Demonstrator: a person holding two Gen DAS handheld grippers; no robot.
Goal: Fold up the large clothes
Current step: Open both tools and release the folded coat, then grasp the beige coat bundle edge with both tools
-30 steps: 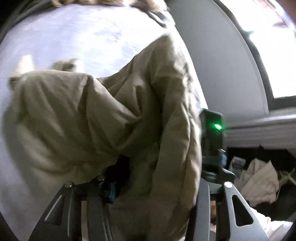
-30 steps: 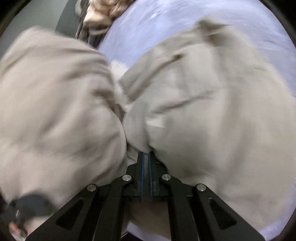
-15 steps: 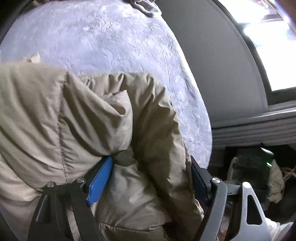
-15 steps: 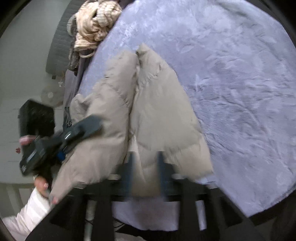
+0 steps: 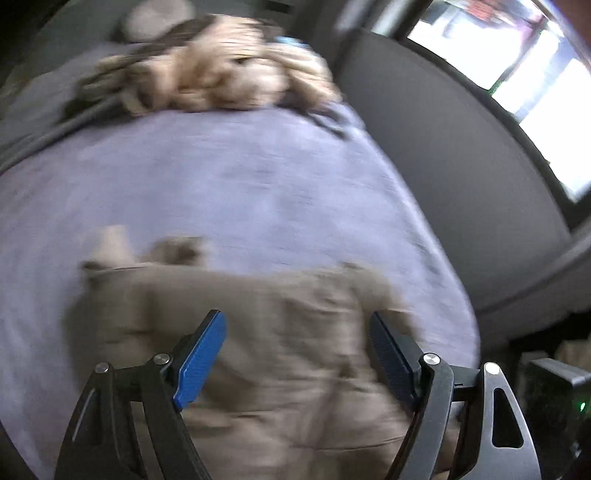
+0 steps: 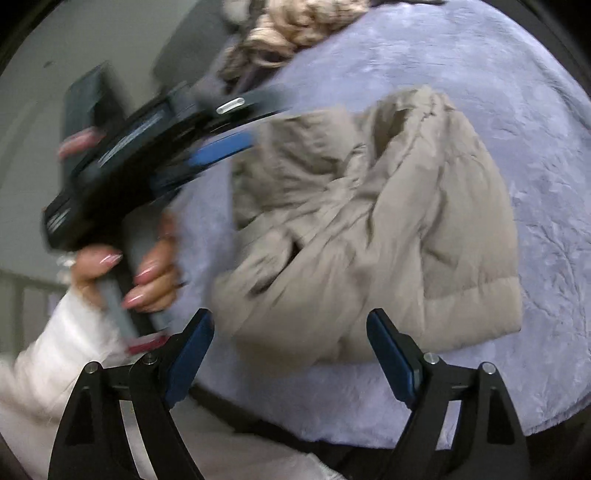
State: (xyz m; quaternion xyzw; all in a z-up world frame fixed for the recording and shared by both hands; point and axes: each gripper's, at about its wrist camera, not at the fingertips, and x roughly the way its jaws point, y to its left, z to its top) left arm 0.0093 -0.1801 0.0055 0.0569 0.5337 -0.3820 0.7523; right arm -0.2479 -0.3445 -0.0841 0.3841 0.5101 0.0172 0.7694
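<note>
Below right claw (image 6: 290, 354), opening, beige jacket (image 6: 388, 229)

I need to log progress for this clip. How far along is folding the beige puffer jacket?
Done: the beige puffer jacket lies bundled in a rough fold on the lavender bedspread. In hand: nothing; the left gripper is open, the right gripper's jaws are opening, clear of fabric. Left: the bundle looks lumpy, so probably some flattening.

The jacket (image 6: 376, 236) lies on the bedspread (image 6: 517, 110), near its six o'clock edge. A heap of clothes (image 6: 295, 33) sits on the bed at twelve o'clock, well apart from it. The left gripper (image 6: 236, 147) hangs at the jacket's nine o'clock side.
</note>
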